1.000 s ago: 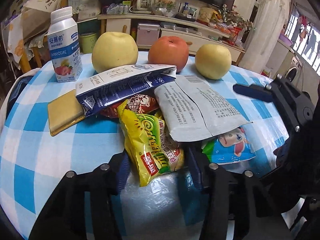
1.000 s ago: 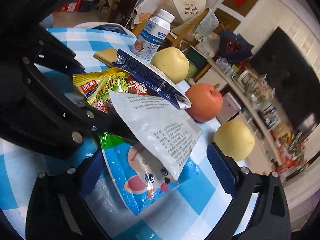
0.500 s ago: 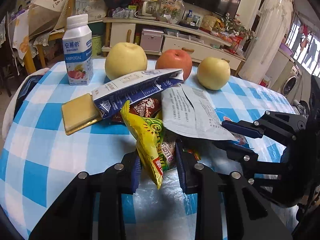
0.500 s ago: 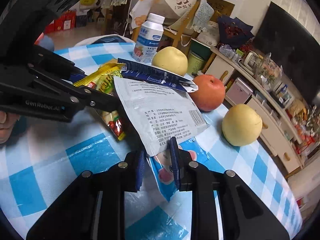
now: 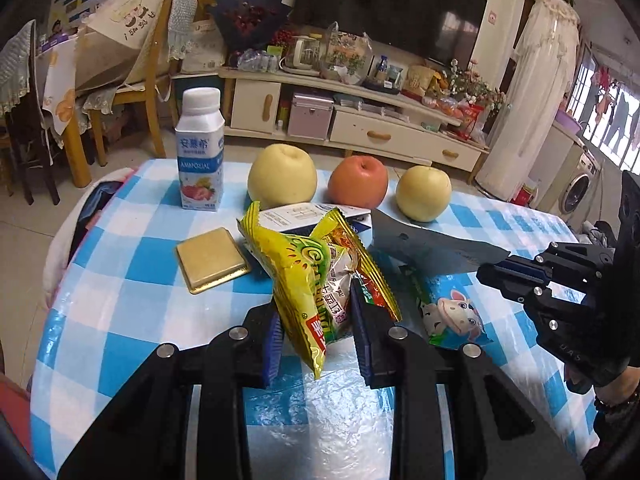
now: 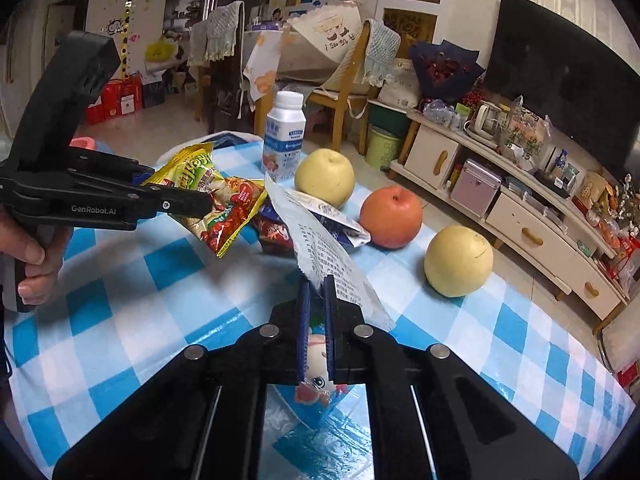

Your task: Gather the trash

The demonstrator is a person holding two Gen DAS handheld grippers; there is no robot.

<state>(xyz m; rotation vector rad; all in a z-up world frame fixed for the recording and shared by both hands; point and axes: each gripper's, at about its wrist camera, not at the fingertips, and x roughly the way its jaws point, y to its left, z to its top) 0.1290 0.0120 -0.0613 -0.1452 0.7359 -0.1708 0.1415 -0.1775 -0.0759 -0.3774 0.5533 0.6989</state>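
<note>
**Both grippers clamped on wrappers above the checked table**

The left gripper (image 5: pixel 316 320) is closed on a yellow snack wrapper (image 5: pixel 298 276), its pads pressing the crumpled packet from both sides; the packet hangs clear of the blue-and-white checked tablecloth (image 5: pixel 120 280). The right gripper (image 6: pixel 314 320) has just closed its jaws nearly all the way and pinches the edge of a white printed packet (image 6: pixel 324 252), which rises tilted from between the pads. A blue wrapper with a cartoon cow (image 5: pixel 452 316) lies flat on the cloth under the right gripper. A gold square packet (image 5: pixel 212 260) lies near the yellow wrapper. Behind stand a yogurt bottle (image 5: pixel 200 152), two yellow apples (image 5: pixel 282 176) and a red apple (image 5: pixel 358 182)
</note>
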